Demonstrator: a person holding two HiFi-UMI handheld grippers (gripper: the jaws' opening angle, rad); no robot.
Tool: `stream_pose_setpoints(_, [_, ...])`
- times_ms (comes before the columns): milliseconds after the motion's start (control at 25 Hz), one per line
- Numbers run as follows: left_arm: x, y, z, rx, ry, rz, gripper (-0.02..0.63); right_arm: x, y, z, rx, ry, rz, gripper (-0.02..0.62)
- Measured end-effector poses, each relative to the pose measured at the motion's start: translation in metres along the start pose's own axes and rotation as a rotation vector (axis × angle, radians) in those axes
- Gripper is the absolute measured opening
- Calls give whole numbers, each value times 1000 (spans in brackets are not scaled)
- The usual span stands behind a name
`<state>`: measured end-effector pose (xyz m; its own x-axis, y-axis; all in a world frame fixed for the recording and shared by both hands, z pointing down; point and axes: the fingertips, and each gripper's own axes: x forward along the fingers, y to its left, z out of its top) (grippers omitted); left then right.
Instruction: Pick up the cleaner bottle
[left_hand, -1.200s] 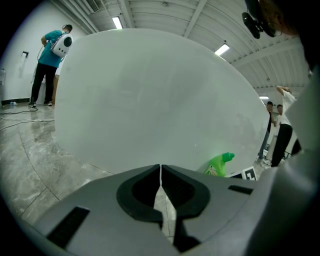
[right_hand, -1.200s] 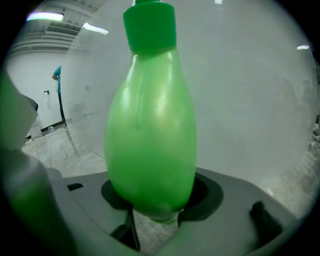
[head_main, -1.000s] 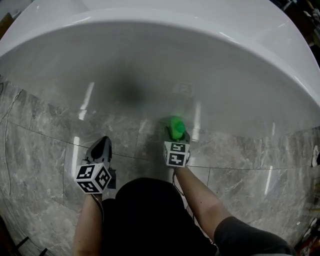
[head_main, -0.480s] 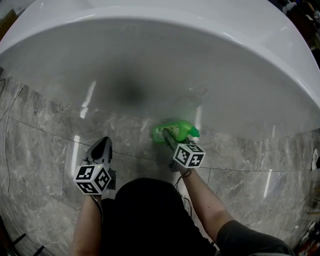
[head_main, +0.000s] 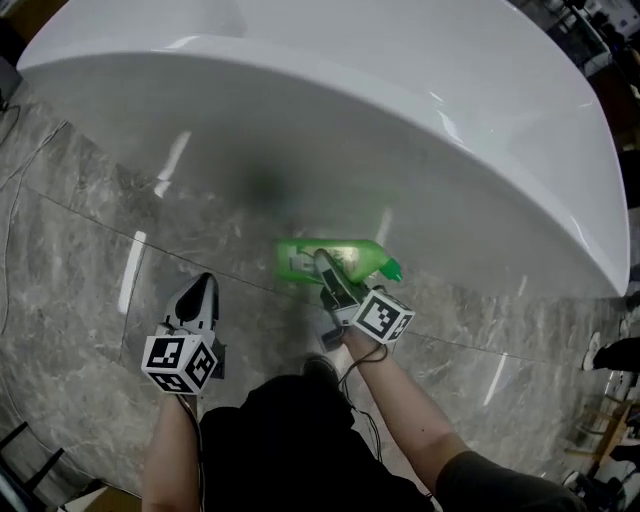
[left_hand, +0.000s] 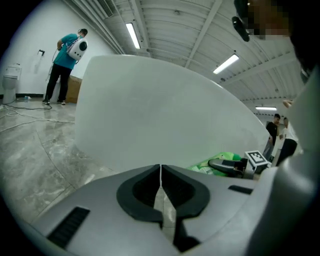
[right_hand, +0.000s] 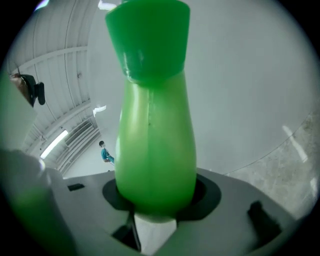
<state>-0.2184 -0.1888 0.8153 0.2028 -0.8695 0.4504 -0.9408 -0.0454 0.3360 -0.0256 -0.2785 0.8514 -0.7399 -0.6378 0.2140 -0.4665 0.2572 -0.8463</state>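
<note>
Green cleaner bottle (head_main: 358, 256) clamped sideways in right hand-held gripper (head_main: 328, 268), left hand-held gripper (head_main: 204, 289) closed, empty, white bathtub (head_main: 400, 90) behind

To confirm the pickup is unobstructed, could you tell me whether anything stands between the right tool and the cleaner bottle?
Nothing visible does: the right tool is closed directly on the green cleaner bottle, gripping its body. The left tool is shut and empty.
</note>
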Motion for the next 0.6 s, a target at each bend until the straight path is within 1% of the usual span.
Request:
stream_pose_setpoints(120, [-37,-4,36,28,-16,3,18,-5,53,10,-16,36,22,195])
stream_pose_setpoints(240, [-87,0,63,-20,-34,38,18,-15,106,11,-6,72,32,195])
stream_pose_setpoints(440, [-173,2,109,-139,-61,139,18,-45,203,8,19,151,54,195])
stream_pose_setpoints(480, [-191,-2,120,-145,-63,152,18,-54,224,8,22,167,59,195])
stream_pose_setpoints(600, [-248,-26,153,-125,-56,170,18,-85,297,6,13,215,70,195])
